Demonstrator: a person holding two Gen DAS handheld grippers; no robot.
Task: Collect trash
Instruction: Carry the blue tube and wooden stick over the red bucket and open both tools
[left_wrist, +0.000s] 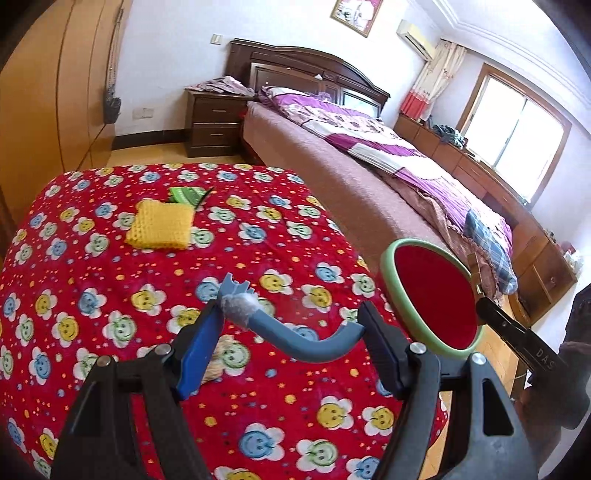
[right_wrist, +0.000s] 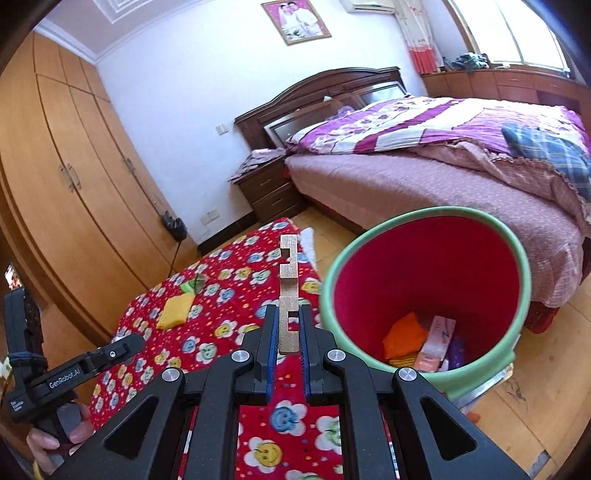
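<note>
Up close, the left gripper (left_wrist: 291, 332) had its jaws spread wide, and a bent blue-grey plastic piece (left_wrist: 295, 338) sat across the gap, with one end against each pad. A fuzzy grey lump (left_wrist: 240, 306) clung to the piece near the left pad. The right gripper (right_wrist: 287, 332) was squeezed shut on a flat gold-coloured notched strip (right_wrist: 288, 295), which stuck up straight from between the pads. Both grippers hung over a table with a red cloth (left_wrist: 110, 314) covered in smiley flowers. A trash bin (right_wrist: 517, 266), green on the rim and red inside, stood on the floor just beside the table, to the right of the strip. Some trash lay at the bottom of the bin, an orange cloth (right_wrist: 404, 332) and a pink packet (right_wrist: 437, 341). Farther back on the cloth lay a yellow knitted cloth (left_wrist: 160, 229), touching a green packet (left_wrist: 186, 194) behind it. A big bed (left_wrist: 351, 184) with a purple blanket stood past the table.
</note>
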